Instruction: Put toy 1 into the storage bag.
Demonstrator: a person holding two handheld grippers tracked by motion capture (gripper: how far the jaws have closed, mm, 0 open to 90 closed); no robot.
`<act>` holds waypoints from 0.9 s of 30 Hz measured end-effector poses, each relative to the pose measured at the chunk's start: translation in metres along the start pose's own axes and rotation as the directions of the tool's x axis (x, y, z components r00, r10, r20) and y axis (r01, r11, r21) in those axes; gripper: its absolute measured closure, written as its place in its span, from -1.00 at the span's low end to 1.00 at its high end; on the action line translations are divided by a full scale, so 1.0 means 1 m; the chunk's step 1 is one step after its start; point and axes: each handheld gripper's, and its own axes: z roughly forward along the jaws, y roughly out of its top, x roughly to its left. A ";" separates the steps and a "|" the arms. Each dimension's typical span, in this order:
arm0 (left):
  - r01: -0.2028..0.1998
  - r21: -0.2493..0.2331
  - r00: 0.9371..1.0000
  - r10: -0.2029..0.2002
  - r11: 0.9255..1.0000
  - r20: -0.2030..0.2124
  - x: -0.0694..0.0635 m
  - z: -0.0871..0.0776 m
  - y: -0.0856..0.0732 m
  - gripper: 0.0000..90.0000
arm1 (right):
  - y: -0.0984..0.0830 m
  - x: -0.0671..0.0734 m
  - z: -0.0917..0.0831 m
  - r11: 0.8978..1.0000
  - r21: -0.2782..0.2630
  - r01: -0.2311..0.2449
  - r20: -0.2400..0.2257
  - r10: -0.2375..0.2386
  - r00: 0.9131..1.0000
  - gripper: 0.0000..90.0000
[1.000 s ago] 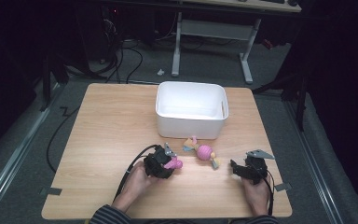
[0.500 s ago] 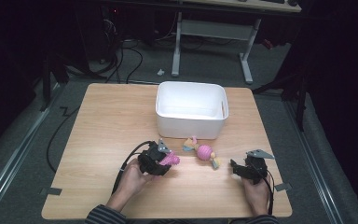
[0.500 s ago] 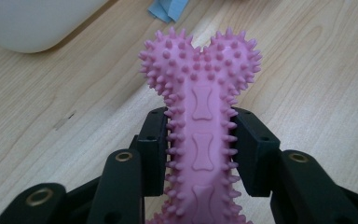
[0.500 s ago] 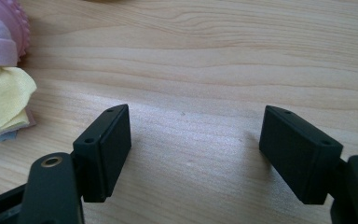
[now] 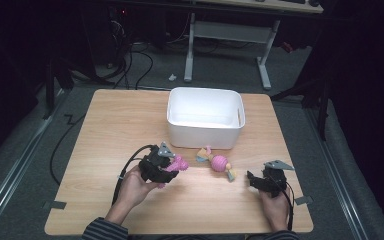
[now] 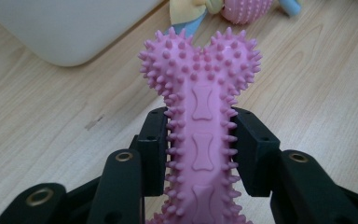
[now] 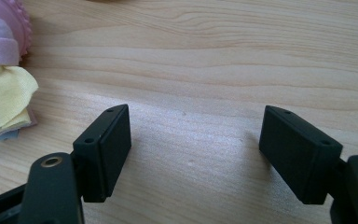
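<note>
My left gripper [image 5: 172,167] [image 6: 200,140] is shut on a pink spiky rubber bone [image 6: 200,107] [image 5: 179,163], held by its shaft just above the table, the knobbed end pointing toward the white tub [image 5: 205,117] [image 6: 60,28]. A pink ball toy with yellow and blue cloth tails [image 5: 218,162] [image 6: 242,7] lies in front of the tub, between the two grippers. My right gripper [image 5: 252,179] [image 7: 196,140] rests low near the table's front right, its jaws open over bare wood; the ball toy's cloth tail [image 7: 2,100] lies at the left edge of that view.
The wooden table [image 5: 110,130] carries the tub at its far middle. A metal desk frame [image 5: 225,30] and cables [image 5: 130,65] lie on the floor beyond. Tape marks [image 5: 52,204] sit at the table's front corners.
My left hand has lifted the pink bone a little off the table and shifted it slightly toward the tub. The right gripper has kept still.
</note>
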 end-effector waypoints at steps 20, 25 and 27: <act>0.016 -0.079 0.999 -0.014 0.997 0.029 0.015 -0.038 0.021 0.30 | 0.000 0.000 0.000 1.000 0.001 0.005 -0.002 -0.005 1.000 -0.44; -0.003 -0.094 0.999 0.006 0.996 0.031 0.017 -0.048 0.034 0.30 | 0.000 0.001 0.000 1.000 0.000 0.015 -0.007 -0.015 1.000 -0.44; -0.008 -0.098 0.999 0.011 0.995 0.033 0.018 -0.051 0.039 0.30 | 0.000 0.001 0.000 1.000 -0.001 0.015 -0.007 -0.015 1.000 -0.44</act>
